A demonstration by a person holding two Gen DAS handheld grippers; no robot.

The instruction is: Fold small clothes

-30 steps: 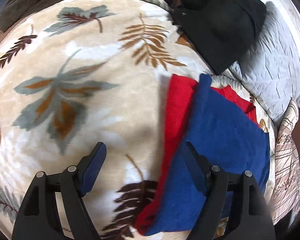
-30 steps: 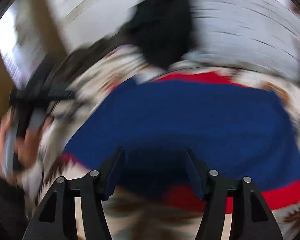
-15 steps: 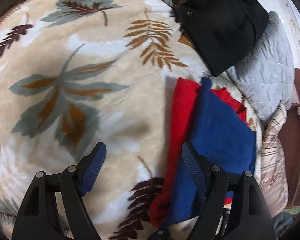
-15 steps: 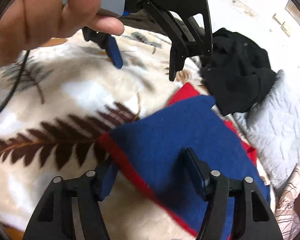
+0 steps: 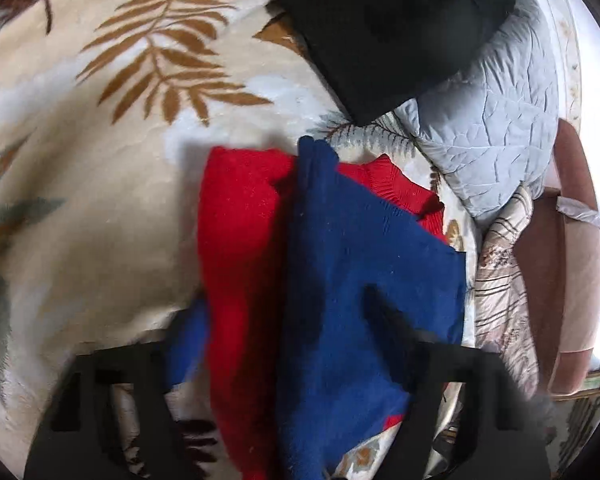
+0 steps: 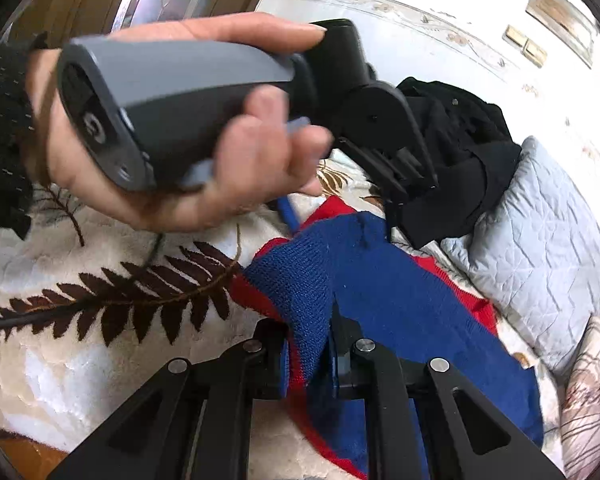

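A folded red and blue knit garment (image 5: 340, 264) lies on the leaf-patterned blanket (image 5: 100, 200); it also shows in the right wrist view (image 6: 400, 292). My right gripper (image 6: 306, 360) is shut on the near corner of the garment, which is lifted and bunched between the jaws. My left gripper (image 5: 276, 320) is open, its jaws straddling the near edge of the garment, and blurred. In the right wrist view the left gripper (image 6: 340, 216), held by a hand, hovers over the garment's far corner.
A black garment (image 5: 388, 28) lies at the back of the blanket. A grey quilted pillow (image 5: 496, 132) sits to the right, with striped bedding (image 5: 504, 280) and a brown chair (image 5: 572, 272) beyond the bed's edge.
My right gripper has closed on the garment's near corner and lifted it. My left gripper has moved forward and right over the garment, jaws still open.
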